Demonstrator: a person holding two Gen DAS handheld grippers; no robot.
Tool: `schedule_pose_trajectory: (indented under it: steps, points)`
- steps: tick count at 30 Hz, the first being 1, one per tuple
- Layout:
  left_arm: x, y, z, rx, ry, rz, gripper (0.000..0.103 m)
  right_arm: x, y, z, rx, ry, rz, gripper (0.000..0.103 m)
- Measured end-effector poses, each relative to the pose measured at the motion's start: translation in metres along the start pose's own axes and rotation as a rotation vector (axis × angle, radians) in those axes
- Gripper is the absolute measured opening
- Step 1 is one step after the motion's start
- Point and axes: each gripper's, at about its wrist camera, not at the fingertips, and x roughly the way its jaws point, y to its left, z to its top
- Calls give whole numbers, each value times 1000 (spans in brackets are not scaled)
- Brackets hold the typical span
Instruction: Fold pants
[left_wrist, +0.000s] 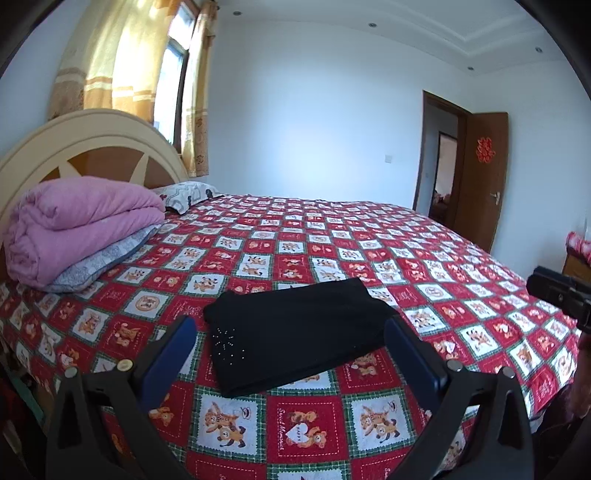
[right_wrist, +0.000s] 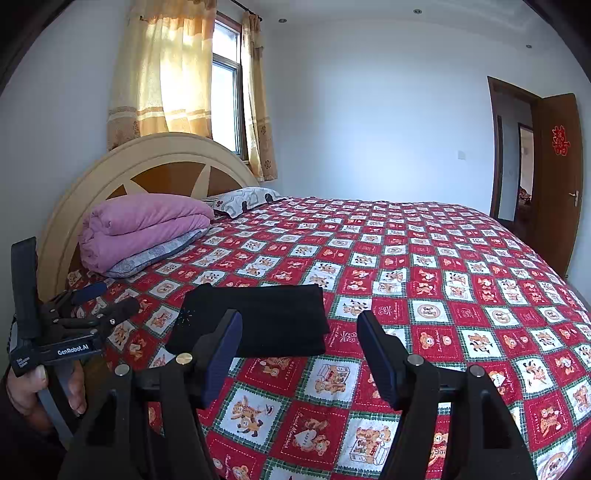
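The black pants (left_wrist: 295, 332) lie folded into a compact rectangle on the red checked bedspread (left_wrist: 424, 266), near the bed's front edge. Small shiny studs dot their left corner. My left gripper (left_wrist: 290, 321) is open, its blue pads (left_wrist: 173, 354) wide apart on either side of the pants and holding nothing. In the right wrist view the pants (right_wrist: 266, 314) lie ahead and a little left. My right gripper (right_wrist: 300, 315) is open with only bedspread between its fingers. The left gripper (right_wrist: 107, 297) shows at the left, held by a hand (right_wrist: 33, 391). The right gripper (left_wrist: 561, 299) pokes in at the left wrist view's right edge.
A folded pink quilt (right_wrist: 144, 229) rests on a grey pillow against the cream headboard (right_wrist: 155, 155) at the left. Another pillow (right_wrist: 243, 199) lies behind it. A curtained window (right_wrist: 225, 81) is behind the headboard, and a brown door (right_wrist: 561, 177) stands open at the far right.
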Motion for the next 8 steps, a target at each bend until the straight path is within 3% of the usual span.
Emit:
schedule_pose_trajectory:
  steps: [8]
  points:
    - [4, -3, -2, 11, 7, -19, 103, 6, 0, -4, -6, 10, -1, 66]
